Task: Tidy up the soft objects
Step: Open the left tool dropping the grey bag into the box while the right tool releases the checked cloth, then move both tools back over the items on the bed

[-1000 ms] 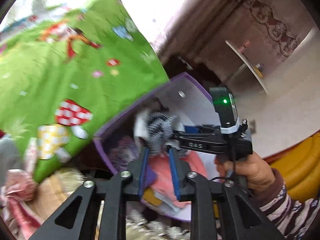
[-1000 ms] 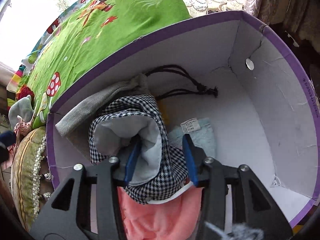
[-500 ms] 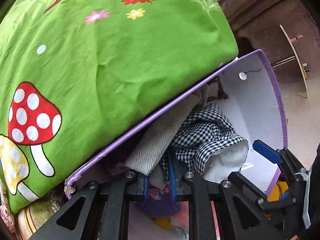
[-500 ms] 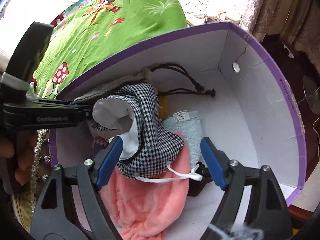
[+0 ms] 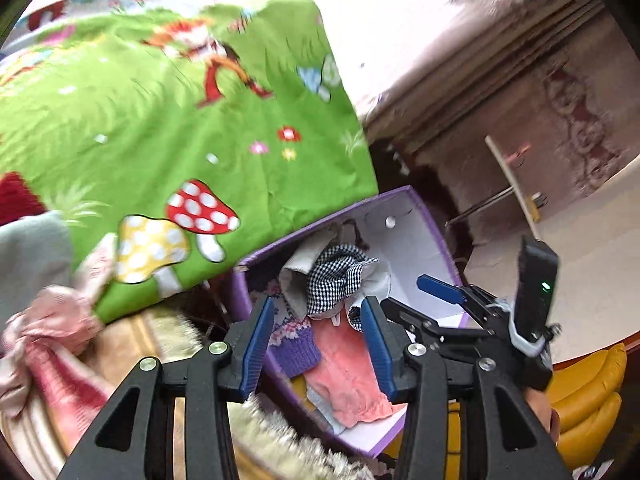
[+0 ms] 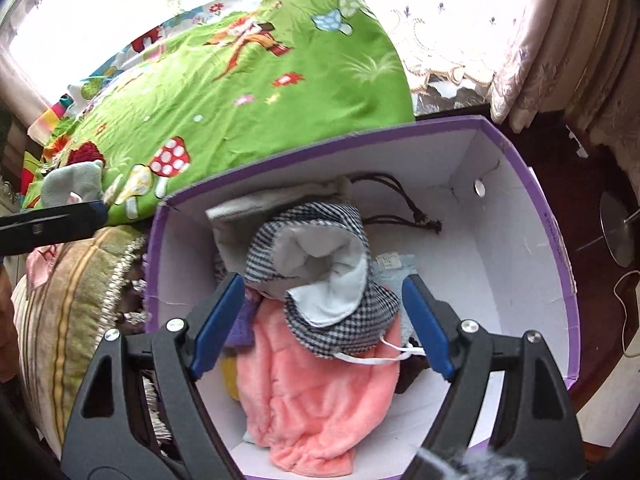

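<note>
Above the purple box (image 6: 532,208), both grippers stand empty — right gripper (image 6: 326,322) wide, left gripper (image 5: 316,344) just opened partway.

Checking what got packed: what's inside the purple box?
In the box: a checked bag on top, a pink towel, a grey pouch, a blue cloth and something purple. What lies beneath is covered.

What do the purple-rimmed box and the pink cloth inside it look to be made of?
Purple-rimmed box: seemingly cardboard, matte white inside; creased, cracked corner.
Pink cloth: apparently plush fleece or terry; fuzzy, soft nap with rumpled folds.
</note>
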